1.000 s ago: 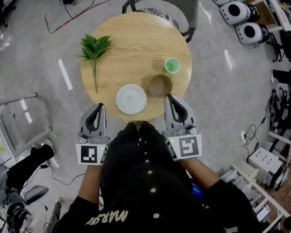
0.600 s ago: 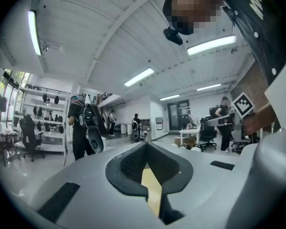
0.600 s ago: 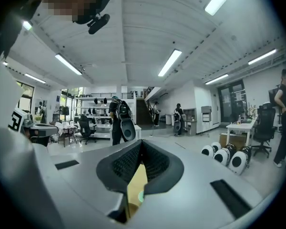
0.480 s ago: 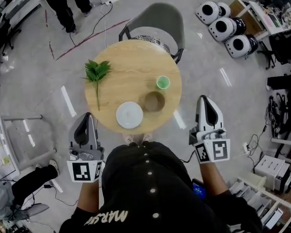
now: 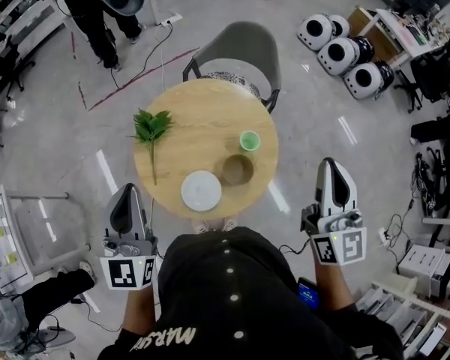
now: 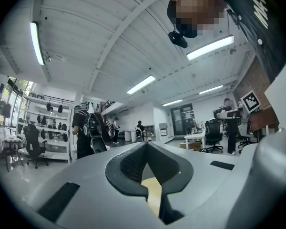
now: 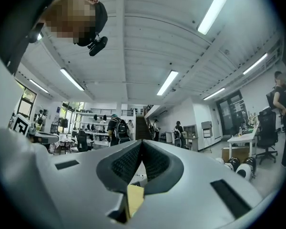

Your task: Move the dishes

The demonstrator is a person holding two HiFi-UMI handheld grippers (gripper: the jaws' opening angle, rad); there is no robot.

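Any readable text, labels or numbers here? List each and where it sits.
"MARS", upside down, further letters unclear: white print on the person's black top.
Black-and-white square markers on the grey left claw and grey right claw: patterns, no letters.
Nothing else is legible.

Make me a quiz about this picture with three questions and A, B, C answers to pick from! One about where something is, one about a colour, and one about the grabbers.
1. Where is the white plate?
A in a sink
B on the table, next to the brown bowl
C in a basket

2. What colour is the small cup?
A red
B green
C blue

3. How are the left gripper and the right gripper?
A both shut and empty
B both wide open
C both holding a spoon

Answers:
1 B: the plate lies on the wood beside the bowl.
2 B: the cup is plainly green.
3 A: each gripper view shows jaws together with nothing between.
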